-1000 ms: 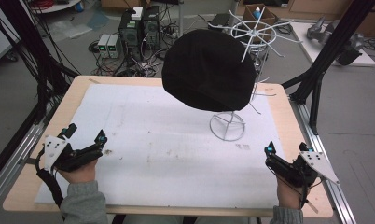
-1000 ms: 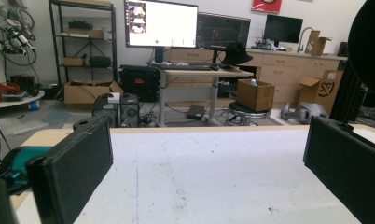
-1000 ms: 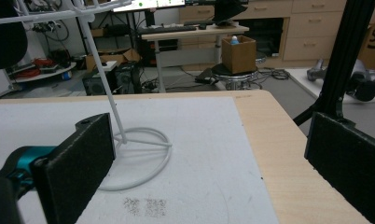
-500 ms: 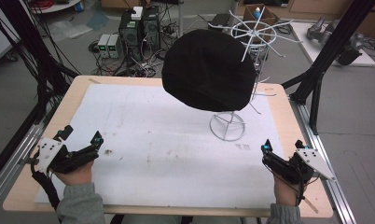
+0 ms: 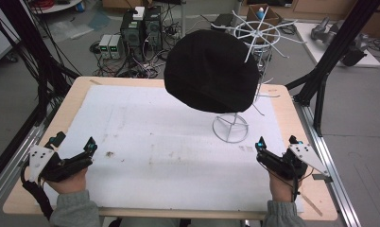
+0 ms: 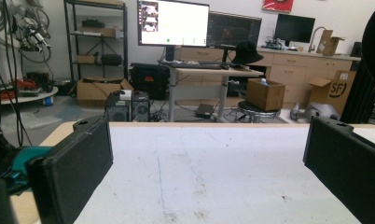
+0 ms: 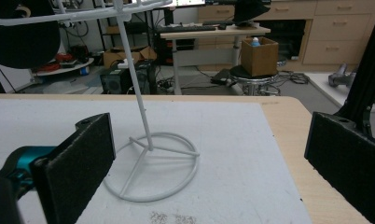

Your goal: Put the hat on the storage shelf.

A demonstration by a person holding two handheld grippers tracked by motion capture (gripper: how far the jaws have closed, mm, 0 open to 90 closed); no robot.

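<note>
A black knitted hat [image 5: 209, 71] hangs on a white wire stand [image 5: 256, 35] whose round base [image 5: 230, 127] rests on the white mat [image 5: 155, 123] at the right. My left gripper [image 5: 74, 140] sits near the table's front left corner, open, with nothing between its fingers. My right gripper [image 5: 276, 141] is at the front right, open, a little short of the stand's base. In the right gripper view the base ring [image 7: 150, 165] and pole [image 7: 134, 79] lie ahead between the wide jaws, with the hat [image 7: 22, 37] at upper left. The left gripper view shows bare mat [image 6: 204, 154] ahead.
The mat covers most of a wooden table [image 5: 74, 94] with metal rails along both sides. Black frame struts [image 5: 330, 52] rise at the right. Beyond the far edge are computers [image 5: 141, 23], cables, desks, monitors [image 6: 172, 22] and a cardboard box [image 7: 259, 56].
My right gripper has crept slightly left and forward toward the stand's base. The left gripper has drifted a little left. The hat and stand have not moved.
</note>
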